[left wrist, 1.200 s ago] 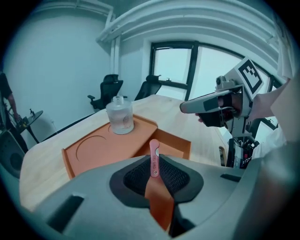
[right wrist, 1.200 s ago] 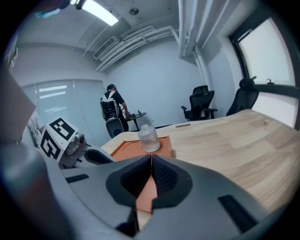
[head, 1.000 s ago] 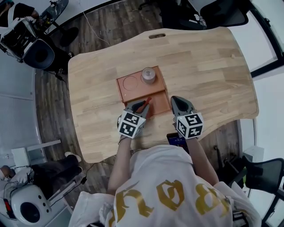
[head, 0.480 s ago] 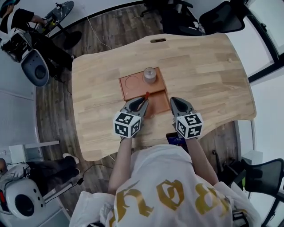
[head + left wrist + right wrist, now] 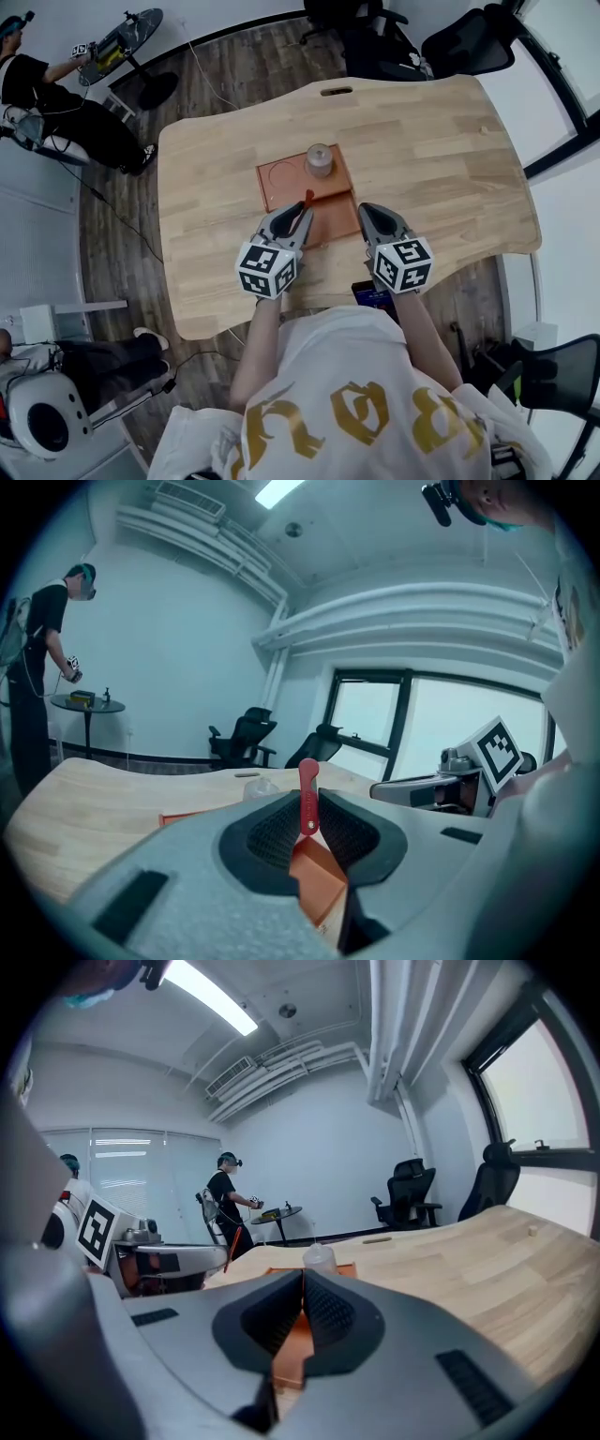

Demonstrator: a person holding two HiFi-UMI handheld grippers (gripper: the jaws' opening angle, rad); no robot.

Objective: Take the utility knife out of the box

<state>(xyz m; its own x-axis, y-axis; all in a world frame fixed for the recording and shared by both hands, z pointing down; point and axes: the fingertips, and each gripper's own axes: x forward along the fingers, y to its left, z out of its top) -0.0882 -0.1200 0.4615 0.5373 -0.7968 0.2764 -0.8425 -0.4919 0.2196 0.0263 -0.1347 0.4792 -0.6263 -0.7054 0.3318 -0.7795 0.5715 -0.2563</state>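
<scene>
A slim red utility knife (image 5: 307,199) (image 5: 307,799) stands upright between the pads of my left gripper (image 5: 298,211) (image 5: 309,816), which is shut on it and holds it above the near half of the orange box (image 5: 281,178) (image 5: 319,878). The knife's top sticks out past the fingertips. To the right, my right gripper (image 5: 367,214) (image 5: 302,1283) hovers by the box's near right corner, its jaws shut with nothing between them. In the right gripper view the left gripper (image 5: 178,1260) shows at the left with the knife (image 5: 232,1246).
A small clear bottle (image 5: 320,159) (image 5: 319,1256) stands in the far half of the box. The box lies on a wooden table (image 5: 431,150). A dark phone (image 5: 373,295) sits at the near edge. Office chairs and a person stand beyond the table.
My left gripper has risen with the knife, lifting it out of the box and tilting it more upright. The right gripper has lifted slightly.
</scene>
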